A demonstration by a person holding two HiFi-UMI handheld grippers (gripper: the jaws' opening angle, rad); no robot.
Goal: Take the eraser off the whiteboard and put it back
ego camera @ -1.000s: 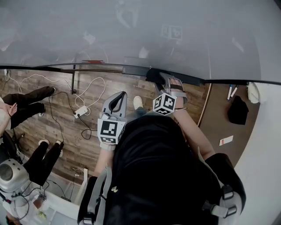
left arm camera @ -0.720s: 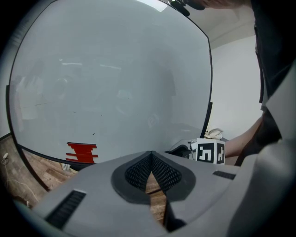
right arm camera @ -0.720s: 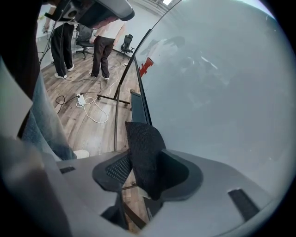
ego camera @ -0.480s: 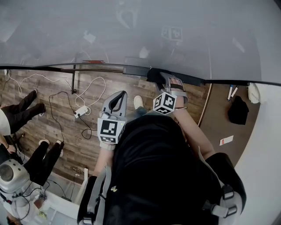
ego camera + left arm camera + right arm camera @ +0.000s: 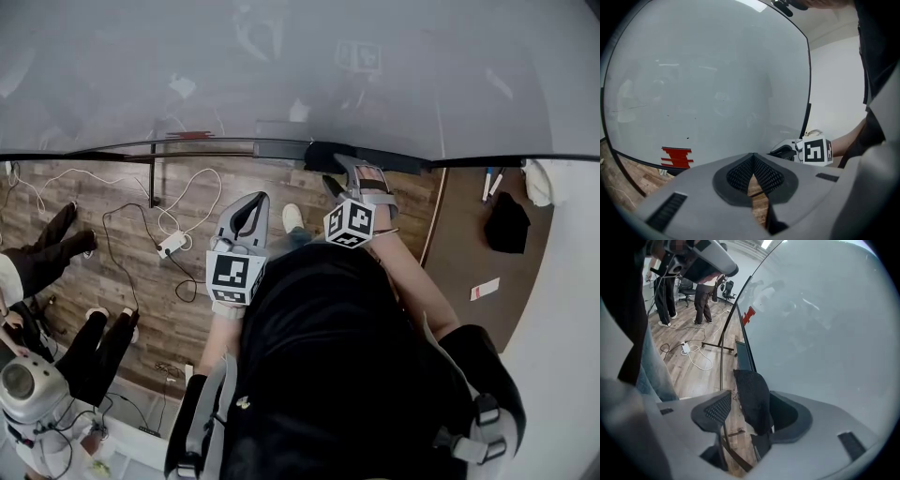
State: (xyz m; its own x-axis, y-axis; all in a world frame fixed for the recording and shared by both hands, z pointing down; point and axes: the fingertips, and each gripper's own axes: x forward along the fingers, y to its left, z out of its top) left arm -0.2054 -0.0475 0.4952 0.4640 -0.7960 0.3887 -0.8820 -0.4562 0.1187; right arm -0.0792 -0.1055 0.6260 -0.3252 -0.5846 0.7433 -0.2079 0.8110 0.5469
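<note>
Whiteboard (image 5: 281, 66): smooth, glossy, reflective. Eraser (image 5: 752, 399): dark, rough woven cloth. Floor (image 5: 141, 272): matt wood-grain planks.

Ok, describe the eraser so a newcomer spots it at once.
Follow the bottom edge of the whiteboard to the dark tray along it. The eraser is the black, felt-like block at that tray, between the jaws of the right gripper, which have just been opening. It is the only loose object there; the red mark further left is flat on the board.
</note>
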